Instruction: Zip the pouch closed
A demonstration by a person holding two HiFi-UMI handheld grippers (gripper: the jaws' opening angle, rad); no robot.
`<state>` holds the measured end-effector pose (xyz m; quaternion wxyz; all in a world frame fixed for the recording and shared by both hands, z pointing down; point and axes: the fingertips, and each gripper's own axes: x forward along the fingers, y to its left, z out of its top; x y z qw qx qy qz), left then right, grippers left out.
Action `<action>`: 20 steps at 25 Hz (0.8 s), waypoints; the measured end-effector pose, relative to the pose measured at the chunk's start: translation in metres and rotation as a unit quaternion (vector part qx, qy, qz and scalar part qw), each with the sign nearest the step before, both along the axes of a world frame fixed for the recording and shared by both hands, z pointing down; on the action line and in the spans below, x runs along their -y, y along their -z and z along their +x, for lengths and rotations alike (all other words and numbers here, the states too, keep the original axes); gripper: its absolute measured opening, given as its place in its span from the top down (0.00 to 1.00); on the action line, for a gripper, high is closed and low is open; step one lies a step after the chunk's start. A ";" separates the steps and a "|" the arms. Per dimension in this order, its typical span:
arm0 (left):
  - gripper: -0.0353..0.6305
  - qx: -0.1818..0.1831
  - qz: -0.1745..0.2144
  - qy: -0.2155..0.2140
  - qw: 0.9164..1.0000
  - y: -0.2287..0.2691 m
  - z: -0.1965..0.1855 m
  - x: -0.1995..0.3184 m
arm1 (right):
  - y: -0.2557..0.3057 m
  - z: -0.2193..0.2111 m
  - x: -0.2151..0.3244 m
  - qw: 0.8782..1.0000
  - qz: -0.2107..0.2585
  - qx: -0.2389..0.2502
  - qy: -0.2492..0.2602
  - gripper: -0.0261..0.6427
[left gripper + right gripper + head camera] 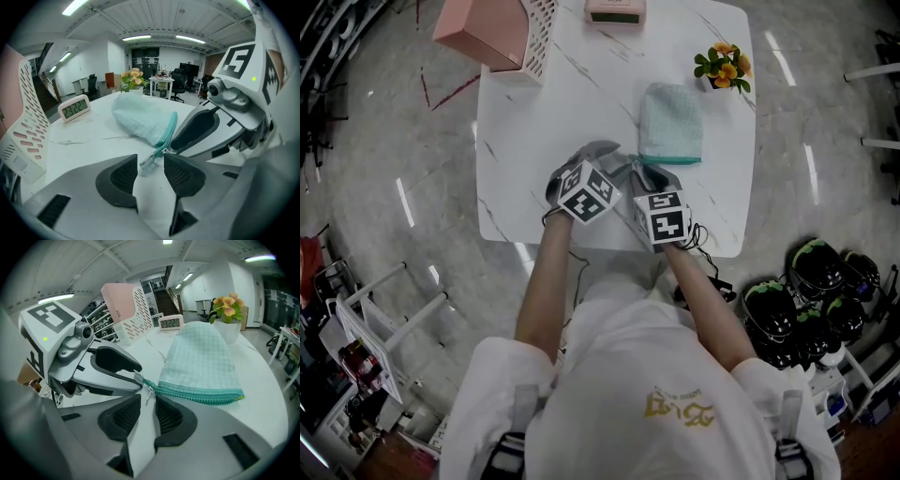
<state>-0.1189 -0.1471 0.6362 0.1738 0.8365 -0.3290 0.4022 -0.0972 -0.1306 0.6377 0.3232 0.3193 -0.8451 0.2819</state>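
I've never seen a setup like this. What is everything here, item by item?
white marble-look table: one, white with grey veins, centre
mint-green fabric zip pouch: one, mint green, table's near half
pink perforated file holder: one, pink, table's far left corner
small digital clock: one, pale pink, table's far edge
small pot of flowers: one, orange-yellow blooms, table's far right corner
dark helmet-like things: several, black and green, floor at right
left gripper: one, grey with black pads, jaws apart around the zip's clear end tab
right gripper: one, grey with black pads, jaws apart around the zip pull
person's forearms: two, bare, below the grippers
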 end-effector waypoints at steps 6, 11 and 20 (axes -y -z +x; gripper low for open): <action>0.68 -0.007 -0.007 -0.013 1.000 -0.001 0.004 -0.001 | -0.001 -0.002 -0.001 1.000 -0.005 -0.005 0.001 0.81; 0.76 -0.009 -0.009 -0.029 0.999 -0.005 0.009 -0.002 | -0.004 0.001 0.002 1.000 -0.004 -0.012 -0.001 0.85; 0.89 -0.029 -0.009 -0.017 0.999 -0.002 0.004 -0.002 | -0.006 0.006 0.005 1.000 0.003 -0.026 0.013 0.93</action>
